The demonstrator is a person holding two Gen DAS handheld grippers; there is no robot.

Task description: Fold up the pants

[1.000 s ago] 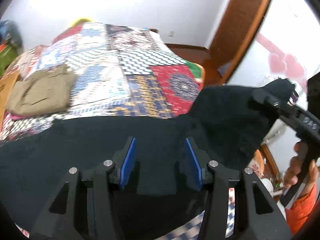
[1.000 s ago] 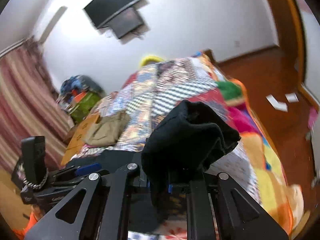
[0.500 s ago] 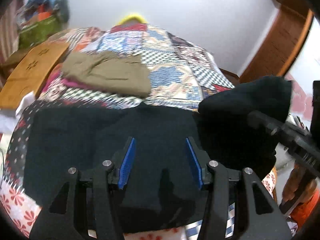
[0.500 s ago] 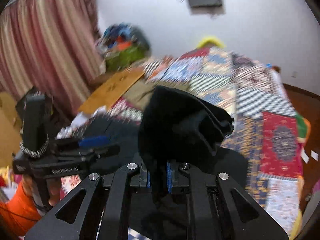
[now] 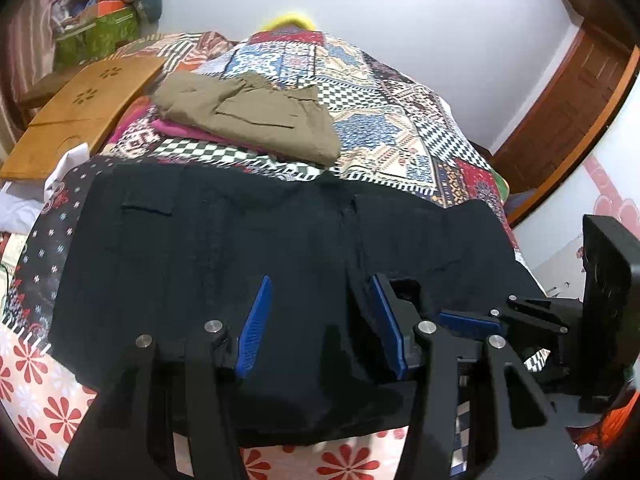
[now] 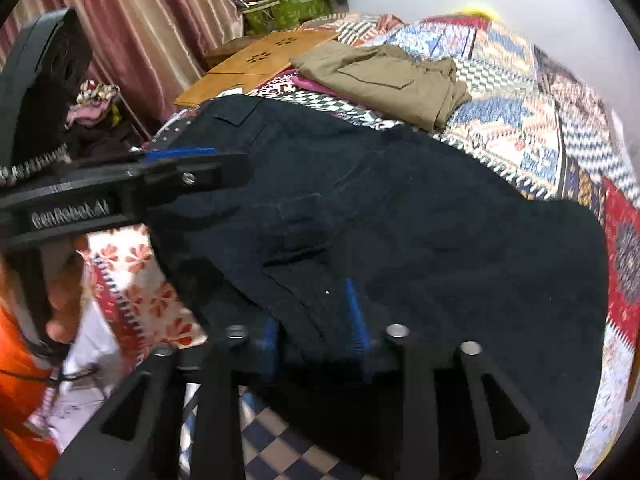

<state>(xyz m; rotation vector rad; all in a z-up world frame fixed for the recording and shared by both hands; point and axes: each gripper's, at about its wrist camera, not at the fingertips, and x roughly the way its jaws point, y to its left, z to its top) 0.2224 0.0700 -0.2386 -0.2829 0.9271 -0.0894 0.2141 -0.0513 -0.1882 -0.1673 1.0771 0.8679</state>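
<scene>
The black pants [image 5: 248, 248] lie spread flat across the near end of the bed, on its patchwork quilt [image 5: 384, 128], with a pocket flap showing at their far left corner. The left tool [image 5: 320, 320] hovers over the near edge with its blue pads [image 5: 254, 328] apart and nothing pinched between them, while the right tool [image 6: 314, 320], just beside it, has just been opening its jaws, a fold of the black cloth lying loose between the parted pads. Beyond the pants, folded olive-brown trousers [image 5: 256, 116] rest on a pink garment [image 5: 188, 130], and a wooden lap tray [image 5: 76, 116] sits at the bed's far left
</scene>
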